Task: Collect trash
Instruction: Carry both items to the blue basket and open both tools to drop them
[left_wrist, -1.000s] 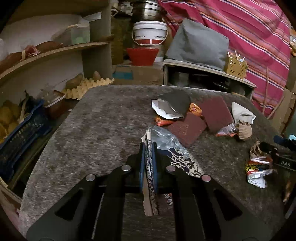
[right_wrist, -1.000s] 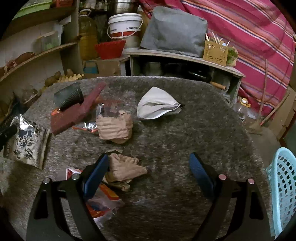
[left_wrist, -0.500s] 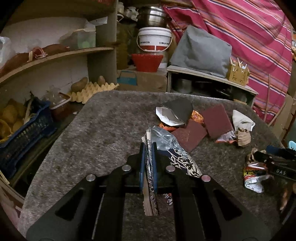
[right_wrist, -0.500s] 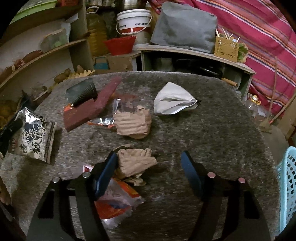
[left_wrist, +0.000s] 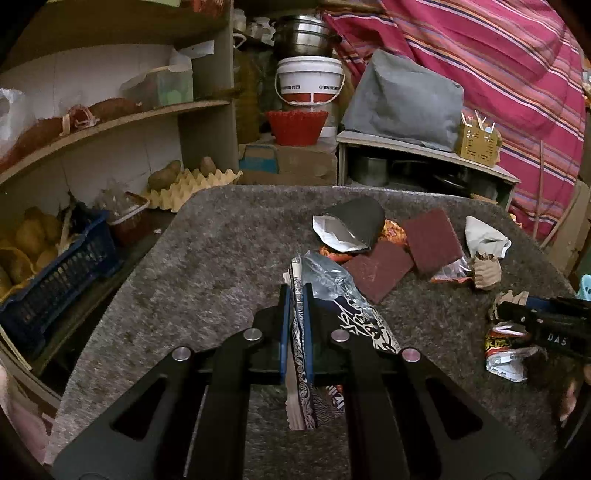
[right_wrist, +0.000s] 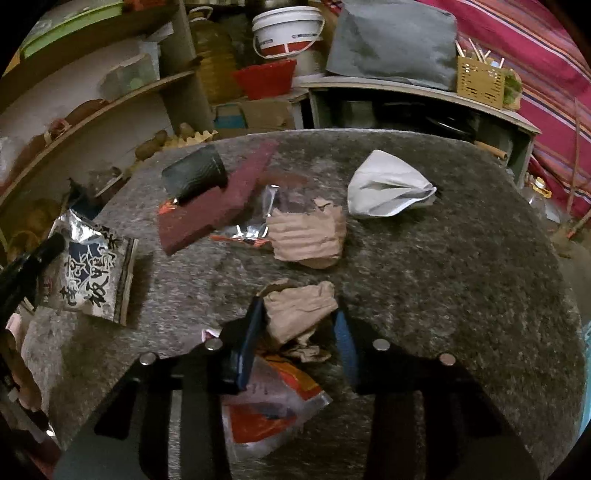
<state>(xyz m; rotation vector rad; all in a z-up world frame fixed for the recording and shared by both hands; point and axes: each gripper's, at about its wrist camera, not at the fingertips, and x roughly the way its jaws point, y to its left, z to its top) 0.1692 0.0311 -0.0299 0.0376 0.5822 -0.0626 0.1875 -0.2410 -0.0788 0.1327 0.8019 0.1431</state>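
Observation:
My left gripper (left_wrist: 296, 295) is shut on a silver and dark blue snack wrapper (left_wrist: 351, 314), held just above the grey felt table (left_wrist: 207, 266); the wrapper also shows in the right wrist view (right_wrist: 90, 273). My right gripper (right_wrist: 299, 314) is partly closed around a crumpled brown paper (right_wrist: 297, 308), with its jaws close to both sides; a red and white wrapper (right_wrist: 269, 410) lies under it. Another brown paper (right_wrist: 306, 236), a white mask (right_wrist: 388, 184), maroon pads (right_wrist: 218, 203) and a dark cup (right_wrist: 195, 171) lie farther back.
Shelves with potatoes and an egg tray (left_wrist: 192, 181) stand to the left, with a blue crate (left_wrist: 51, 273) below. A low bench (left_wrist: 424, 147) with a grey bag is behind the table. A light blue basket (left_wrist: 583, 288) is off the table's right edge.
My right gripper moved forward over the crumpled brown paper and its jaws narrowed around it. My left gripper stayed shut on the wrapper and lifted slightly.

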